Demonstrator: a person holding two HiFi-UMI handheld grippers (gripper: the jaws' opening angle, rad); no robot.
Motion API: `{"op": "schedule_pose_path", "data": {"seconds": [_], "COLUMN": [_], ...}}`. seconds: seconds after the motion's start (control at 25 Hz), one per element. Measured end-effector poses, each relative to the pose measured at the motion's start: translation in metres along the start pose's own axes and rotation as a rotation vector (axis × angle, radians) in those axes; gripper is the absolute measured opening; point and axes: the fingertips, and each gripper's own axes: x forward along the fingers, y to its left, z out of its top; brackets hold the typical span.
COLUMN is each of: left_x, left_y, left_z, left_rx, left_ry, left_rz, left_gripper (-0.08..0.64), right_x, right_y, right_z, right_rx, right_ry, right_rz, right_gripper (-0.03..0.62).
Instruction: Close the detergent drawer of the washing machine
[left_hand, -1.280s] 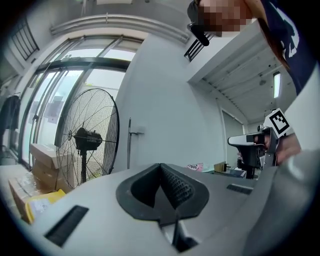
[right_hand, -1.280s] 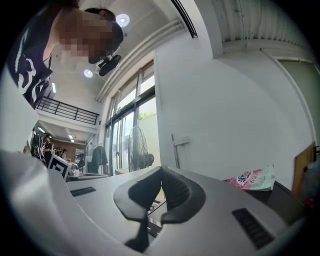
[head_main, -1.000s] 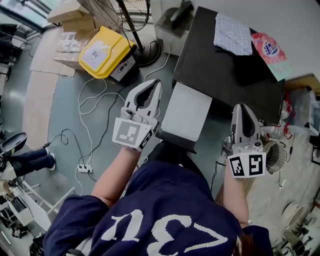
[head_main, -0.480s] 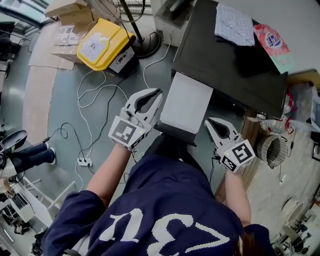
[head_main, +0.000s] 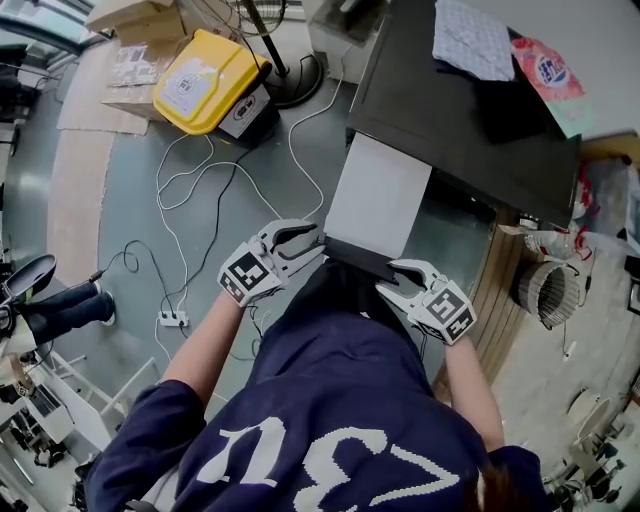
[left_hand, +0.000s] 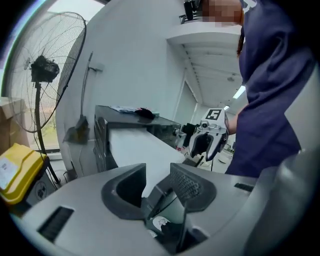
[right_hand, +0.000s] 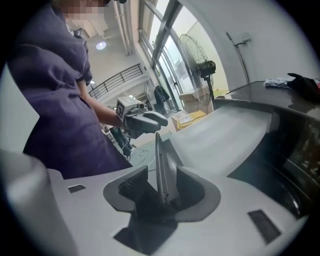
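The grey floor (head_main: 130, 200) fills the left of the head view, strewn with white cables (head_main: 200, 180). At upper right stands the washing machine (head_main: 450, 110), seen from above with its dark top, on which lie a pale patterned cloth (head_main: 472, 40) and a pink detergent bag (head_main: 545, 72). Out of the machine's front the detergent drawer (head_main: 378, 200) stands pulled well out toward the person, a long white slab ending in a dark front panel (head_main: 358, 260) just before the person's navy shirt (head_main: 330, 420). Beyond the machine's left side are a pedestal fan (head_main: 285, 60) and a yellow case (head_main: 200, 82) on the floor. The left hand-held gripper (head_main: 305, 243) is at the left end of the front panel and the right hand-held gripper (head_main: 388, 280) at its right end, the two facing each other across the drawer. Both pairs of jaws have just been opening and now stand spread. In the left gripper view the panel's dark corner sits between the jaws; in the right gripper view the panel's thin edge stands upright between the jaws with a gap on each side, so neither hand-held gripper pinches it.
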Motion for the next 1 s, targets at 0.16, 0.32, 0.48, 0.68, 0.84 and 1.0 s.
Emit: {"op": "schedule_pose_path", "data": {"seconds": [0.16,0.32,0.48,0.68,0.84,1.0], "left_x": [-0.007,-0.004,0.003,0.005,0.006,0.008], "left_y": [-0.004,-0.012,-0.014,-0.016,-0.017,-0.012], "left_z": [-0.017,-0.026,-0.040,-0.039,-0.037,-0.031], "left_rx": [-0.052,-0.008,0.041,0.034,0.029,0.013], "left_ry": [0.013,0.072,0.127,0.110,0.113,0.091], "left_rz": [-0.020,-0.068,-0.090,-0.104,-0.108,-0.085], "left_gripper": [0.164,0.173,0.158,0.135,0.135,0.135], "right_x": [0.009,0.009,0.008,0.007,0.006,0.003], "right_y": [0.007,0.002,0.000,-0.001,-0.002,-0.009], "right_z": [-0.014,-0.023,-0.024,-0.024,-0.023,-0.017], "right_rx": [-0.055,-0.053,-0.029,-0.035,-0.026,0.011], "right_ry": [0.074,0.107,0.104,0.111,0.106,0.065], "right_rz": [-0.027,-0.072,-0.087,-0.103,-0.111,-0.135], "right_gripper": [0.179,0.090,0.086,0.084,0.083,0.084]}}
